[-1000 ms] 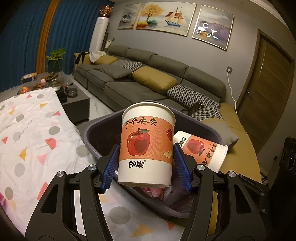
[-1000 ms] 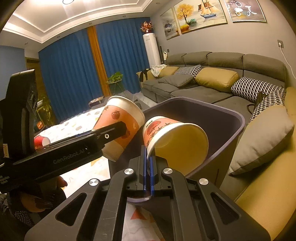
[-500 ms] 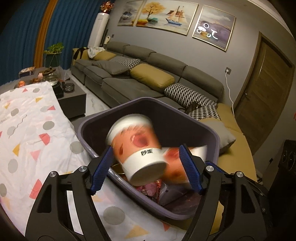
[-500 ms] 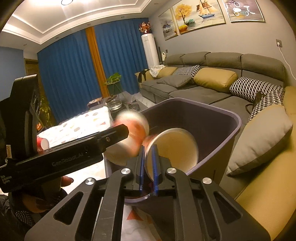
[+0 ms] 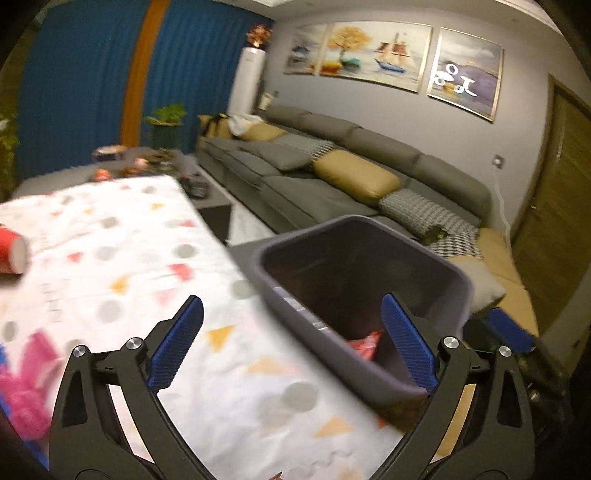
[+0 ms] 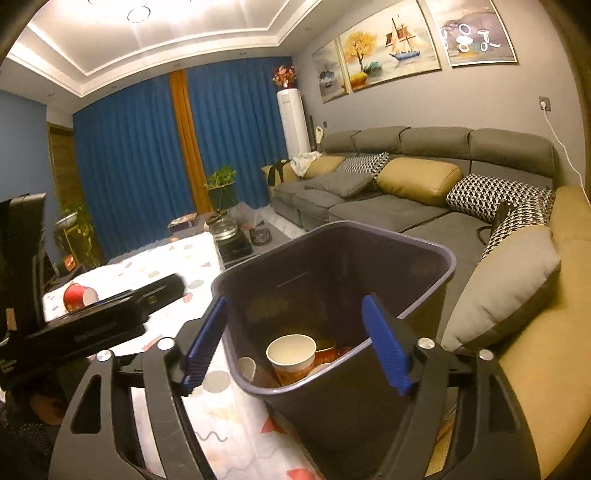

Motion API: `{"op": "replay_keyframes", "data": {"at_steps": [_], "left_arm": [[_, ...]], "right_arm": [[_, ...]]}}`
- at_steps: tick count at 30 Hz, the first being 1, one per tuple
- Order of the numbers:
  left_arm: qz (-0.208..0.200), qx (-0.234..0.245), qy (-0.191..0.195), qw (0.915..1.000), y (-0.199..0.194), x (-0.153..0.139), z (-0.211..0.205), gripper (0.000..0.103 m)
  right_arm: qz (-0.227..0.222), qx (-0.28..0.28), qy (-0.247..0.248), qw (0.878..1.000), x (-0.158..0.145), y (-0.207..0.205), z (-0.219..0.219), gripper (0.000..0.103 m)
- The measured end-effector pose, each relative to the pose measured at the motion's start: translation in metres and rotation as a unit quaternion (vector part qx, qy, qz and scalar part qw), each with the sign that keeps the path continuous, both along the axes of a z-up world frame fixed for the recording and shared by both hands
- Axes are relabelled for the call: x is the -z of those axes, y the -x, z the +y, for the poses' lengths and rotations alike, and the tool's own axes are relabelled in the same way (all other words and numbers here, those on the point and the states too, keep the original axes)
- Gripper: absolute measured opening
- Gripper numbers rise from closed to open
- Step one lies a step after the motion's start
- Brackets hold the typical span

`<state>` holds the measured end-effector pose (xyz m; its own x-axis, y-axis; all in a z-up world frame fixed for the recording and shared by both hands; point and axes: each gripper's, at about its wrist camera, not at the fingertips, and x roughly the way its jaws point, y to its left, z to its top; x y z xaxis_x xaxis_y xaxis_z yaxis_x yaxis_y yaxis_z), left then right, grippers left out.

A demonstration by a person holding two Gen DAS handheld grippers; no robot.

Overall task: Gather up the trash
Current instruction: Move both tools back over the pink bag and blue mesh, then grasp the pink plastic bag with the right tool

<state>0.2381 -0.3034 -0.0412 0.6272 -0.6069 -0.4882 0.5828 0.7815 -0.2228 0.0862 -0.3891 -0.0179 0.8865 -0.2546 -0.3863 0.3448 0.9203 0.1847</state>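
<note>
Pretty dim, warm indoor light overall. In the right wrist view the only clear source is the recessed ceiling lights [image 6: 138, 14], blown out white and glaring along the cove. That view is fairly sharp — the sofa [image 6: 406, 177] reads crisp. The left wrist view is way softer: the patterned tablecloth [image 5: 110, 258] is smeared with motion blur, and the red cup [image 5: 11, 254] at the edge is mushy. Inside of the trash bin [image 6: 332, 280] sits in deep shadow. Heavy fisheye bending plus black vignette corners in both.
</note>
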Motion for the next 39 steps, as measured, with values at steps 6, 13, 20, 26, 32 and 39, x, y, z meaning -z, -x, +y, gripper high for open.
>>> {"op": "replay_keyframes", "data": {"at_steps": [6,13,20,26,32,39], "left_arm": [[-0.007,-0.064,-0.002,0.9979,0.02,-0.006,0.055,0.097],[-0.028,-0.15,-0.017,0.9882,0.05,-0.01,0.133,0.097],[-0.037,-0.231,-0.034,0.9717,0.071,-0.009,0.213,0.097],[-0.041,-0.291,-0.044,0.9549,0.088,-0.005,0.28,0.097],[-0.035,-0.33,-0.035,0.9426,0.094,-0.002,0.325,0.097],[-0.033,-0.349,-0.031,0.9359,0.091,0.0,0.348,0.097]], "right_arm": [[-0.004,-0.007,-0.004,1.0,-0.002,0.011,0.017,0.08],[-0.007,-0.046,0.008,0.999,-0.005,0.013,0.059,0.083],[-0.004,-0.111,0.018,0.994,-0.008,-0.001,0.119,0.084],[0.013,-0.174,0.026,0.984,-0.001,-0.024,0.177,0.084],[0.034,-0.215,0.04,0.975,0.011,-0.054,0.232,0.084],[0.069,-0.229,0.036,0.97,0.025,-0.091,0.267,0.08]]}}
